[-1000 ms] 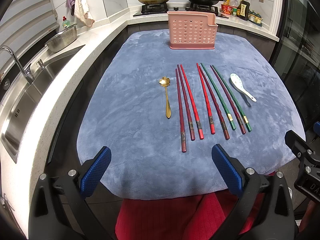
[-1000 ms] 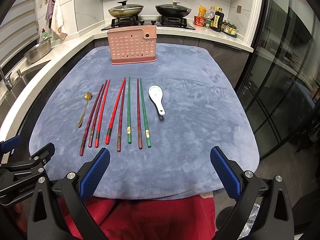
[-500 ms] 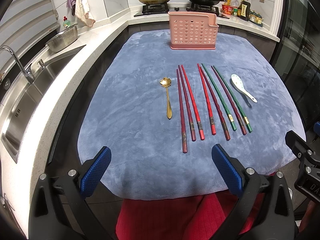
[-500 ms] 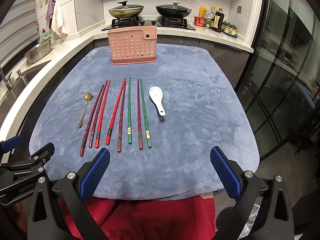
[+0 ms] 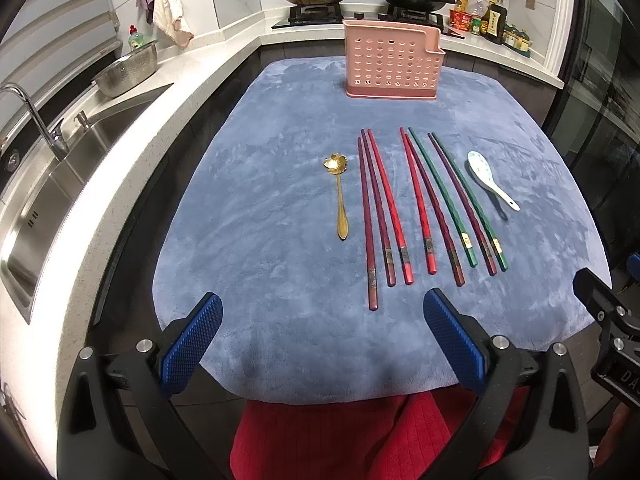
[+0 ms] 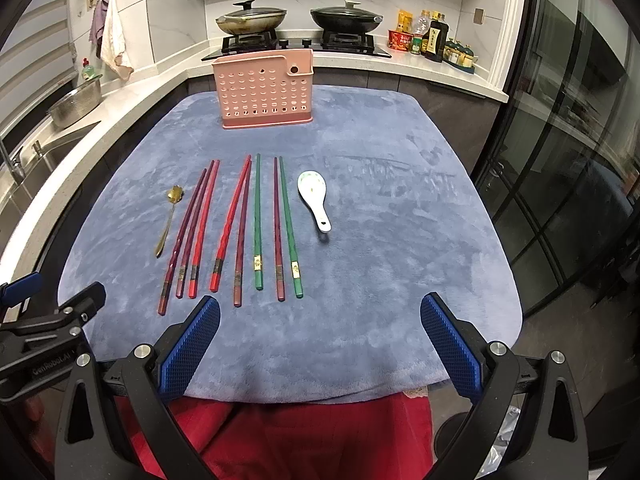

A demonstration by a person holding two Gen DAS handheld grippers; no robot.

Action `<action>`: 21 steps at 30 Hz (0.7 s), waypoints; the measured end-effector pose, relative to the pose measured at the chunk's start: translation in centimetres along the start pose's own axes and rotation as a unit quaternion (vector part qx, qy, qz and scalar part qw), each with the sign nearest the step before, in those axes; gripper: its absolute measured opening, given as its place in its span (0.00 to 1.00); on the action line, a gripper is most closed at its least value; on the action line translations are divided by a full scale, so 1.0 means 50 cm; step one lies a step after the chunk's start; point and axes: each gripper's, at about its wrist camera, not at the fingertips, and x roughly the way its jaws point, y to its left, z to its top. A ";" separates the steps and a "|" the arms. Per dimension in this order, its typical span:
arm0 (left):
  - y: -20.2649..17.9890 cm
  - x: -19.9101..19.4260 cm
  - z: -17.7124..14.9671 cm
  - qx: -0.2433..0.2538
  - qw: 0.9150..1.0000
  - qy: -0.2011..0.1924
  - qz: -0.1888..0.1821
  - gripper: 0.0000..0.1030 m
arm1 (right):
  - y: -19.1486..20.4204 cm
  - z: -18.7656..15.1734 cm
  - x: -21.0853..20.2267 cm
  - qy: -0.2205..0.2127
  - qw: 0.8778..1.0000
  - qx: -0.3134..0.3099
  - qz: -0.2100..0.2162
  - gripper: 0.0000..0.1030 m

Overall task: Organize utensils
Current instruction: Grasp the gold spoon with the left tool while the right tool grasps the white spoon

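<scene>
Both grippers hang at the near edge of the table, over the blue-grey cloth (image 5: 260, 208) that covers it; the left gripper (image 5: 322, 338) has its blue-padded fingers (image 5: 192, 344) spread wide with nothing between them, and the right gripper (image 6: 320, 340) is just as wide and just as empty. Neither touches a utensil.

The utensils lie in a row across the middle of the cloth, handles toward the grippers; furthest left is a gold spoon (image 5: 340, 196) with a flower-shaped bowl, lying apart from the rest. Beside it comes a close group of three chopsticks (image 5: 380, 212) in red and dark maroon; then a red and maroon pair (image 5: 424, 204) that meet at their far tips; then two green chopsticks (image 6: 257, 220) with a maroon one (image 6: 277, 224) between them (the green ones carry small gold bands near their thick ends). At the right end rests a white ceramic spoon (image 6: 314, 198), bowl away from the grippers, just beside the last green stick but not touching it.

Well beyond the row, at the far side of the cloth, stands a pink perforated holder (image 6: 264, 94), upright; behind it on the counter are a hob with two lidded pans (image 6: 296, 20).
</scene>
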 end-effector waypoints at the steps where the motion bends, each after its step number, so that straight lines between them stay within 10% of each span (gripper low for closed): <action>1: 0.006 0.006 0.004 -0.005 1.000 0.002 -0.001 0.93 | -0.001 0.001 0.002 0.000 1.000 0.002 0.001 0.93; 15: 0.045 0.145 0.063 -0.037 0.999 0.024 -0.001 0.92 | -0.030 0.043 0.088 0.015 0.999 0.034 0.017 0.93; 21: 0.037 0.217 0.083 -0.034 0.998 0.045 -0.011 0.77 | -0.033 0.070 0.142 0.028 0.999 0.042 0.017 0.93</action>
